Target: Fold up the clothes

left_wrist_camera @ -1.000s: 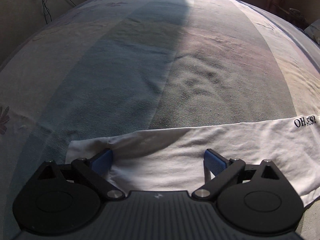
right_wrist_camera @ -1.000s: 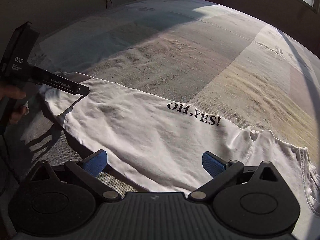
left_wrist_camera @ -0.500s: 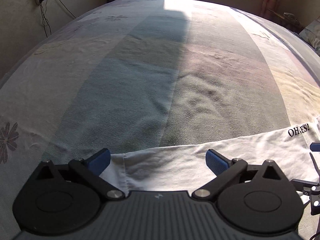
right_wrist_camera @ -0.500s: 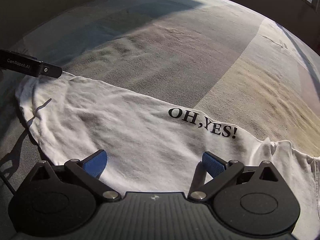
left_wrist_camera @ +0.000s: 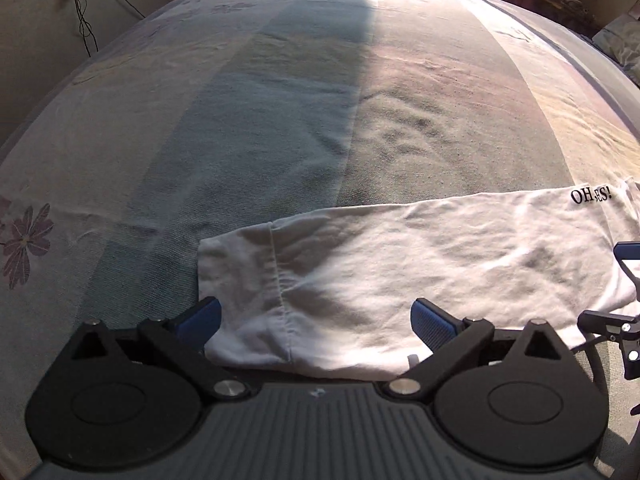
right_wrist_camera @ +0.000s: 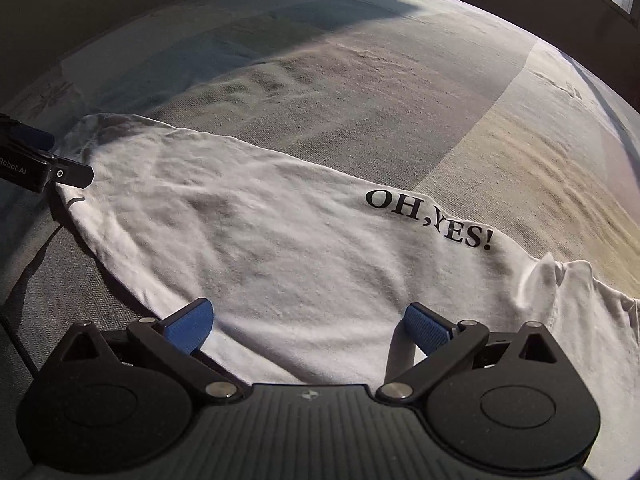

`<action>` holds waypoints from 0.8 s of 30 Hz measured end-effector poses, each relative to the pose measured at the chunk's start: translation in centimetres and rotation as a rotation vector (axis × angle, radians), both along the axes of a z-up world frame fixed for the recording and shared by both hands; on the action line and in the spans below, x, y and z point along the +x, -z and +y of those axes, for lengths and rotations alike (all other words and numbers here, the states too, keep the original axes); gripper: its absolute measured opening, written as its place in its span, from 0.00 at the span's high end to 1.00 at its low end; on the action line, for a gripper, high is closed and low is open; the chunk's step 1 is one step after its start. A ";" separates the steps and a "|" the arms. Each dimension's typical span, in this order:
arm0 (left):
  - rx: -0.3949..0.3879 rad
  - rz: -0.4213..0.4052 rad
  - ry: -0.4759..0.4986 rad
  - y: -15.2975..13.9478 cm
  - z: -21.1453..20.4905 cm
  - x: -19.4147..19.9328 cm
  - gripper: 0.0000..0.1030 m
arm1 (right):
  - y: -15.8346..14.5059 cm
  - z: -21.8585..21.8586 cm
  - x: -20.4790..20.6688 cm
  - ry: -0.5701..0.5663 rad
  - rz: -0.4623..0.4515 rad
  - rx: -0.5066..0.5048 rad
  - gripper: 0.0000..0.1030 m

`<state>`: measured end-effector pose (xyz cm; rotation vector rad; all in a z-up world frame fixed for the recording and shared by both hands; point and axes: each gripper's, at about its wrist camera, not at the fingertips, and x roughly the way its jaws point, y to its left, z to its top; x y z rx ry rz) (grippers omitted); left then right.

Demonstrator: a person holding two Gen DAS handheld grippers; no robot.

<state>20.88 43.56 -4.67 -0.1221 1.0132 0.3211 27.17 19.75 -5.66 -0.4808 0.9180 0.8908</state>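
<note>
My left gripper (left_wrist_camera: 316,316) and right gripper (right_wrist_camera: 308,320), jaws spread wide and holding nothing, hover at the near edge of a white "OH, YES!" T-shirt (right_wrist_camera: 280,240) folded lengthwise on the striped bedsheet (left_wrist_camera: 300,120)

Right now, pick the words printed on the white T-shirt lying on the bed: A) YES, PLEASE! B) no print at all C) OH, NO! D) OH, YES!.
D: in the right wrist view the white T-shirt carries black lettering reading OH, YES! near its far edge, and the same print shows partly creased in the left wrist view.
</note>
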 end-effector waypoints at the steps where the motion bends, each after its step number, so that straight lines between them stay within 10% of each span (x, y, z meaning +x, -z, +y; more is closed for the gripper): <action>1: 0.000 -0.002 0.030 0.0 -0.4 0.3 0.02 | 0.0 0.0 -0.1 0.000 0.000 -0.001 0.00; 9: -0.038 0.072 -0.054 1.4 -0.5 1.2 0.02 | -1.2 -0.8 0.3 0.049 0.035 0.016 0.00; 14: -0.021 0.032 0.062 -0.1 -3.9 2.5 0.02 | -4.0 -5.1 1.6 0.194 -0.015 0.118 0.00; 18: 0.018 0.044 0.173 0.9 -7.2 4.0 0.02 | -3.5 -9.3 3.8 0.321 -0.105 0.069 0.00; 24: -0.071 0.028 0.080 3.0 -6.0 3.6 0.00 | -0.5 -11.3 9.1 0.398 -0.141 0.039 0.00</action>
